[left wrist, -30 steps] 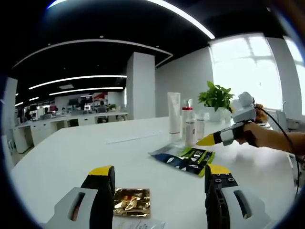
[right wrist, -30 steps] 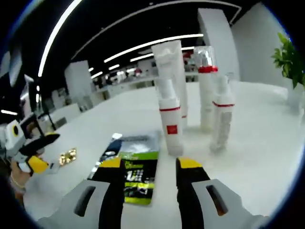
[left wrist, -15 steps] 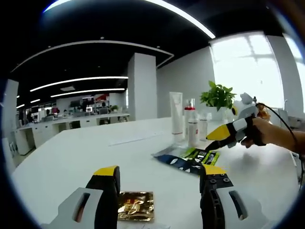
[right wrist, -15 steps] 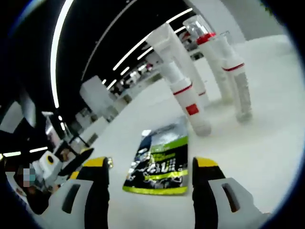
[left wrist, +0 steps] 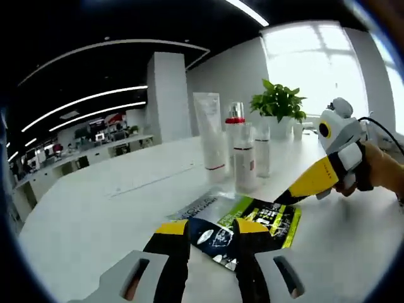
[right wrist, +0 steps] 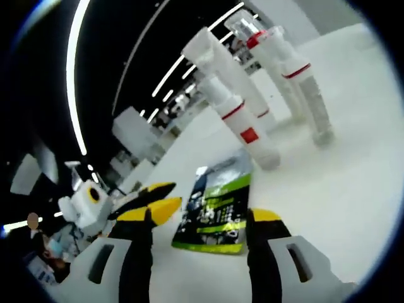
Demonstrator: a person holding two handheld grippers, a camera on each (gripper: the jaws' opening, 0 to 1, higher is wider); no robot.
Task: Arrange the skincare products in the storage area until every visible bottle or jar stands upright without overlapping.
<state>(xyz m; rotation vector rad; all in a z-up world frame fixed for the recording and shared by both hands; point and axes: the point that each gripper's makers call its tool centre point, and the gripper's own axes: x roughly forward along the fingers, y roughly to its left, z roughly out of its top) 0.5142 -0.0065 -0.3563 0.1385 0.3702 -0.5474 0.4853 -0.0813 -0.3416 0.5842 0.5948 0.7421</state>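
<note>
The left gripper [left wrist: 211,228] has moved off a small gold foil sachet to the flat black-and-green sachet [left wrist: 252,221], jaws narrowed at its near edge; the right gripper [right wrist: 199,221] has lowered beside it.

A tall white tube [left wrist: 209,133] is standing upright on its cap on the white table [left wrist: 95,208], a thin red band near its base. Just beside the tube, a white bottle [left wrist: 245,165] with a red label is standing upright; behind it a clear-capped bottle [left wrist: 235,120] with a red collar is rising, and a smaller bottle [left wrist: 262,151] is standing past that. In front of the tube, a black-and-green sachet [left wrist: 252,221] is lying flat, overlapping a silvery packet [left wrist: 201,205].
</note>
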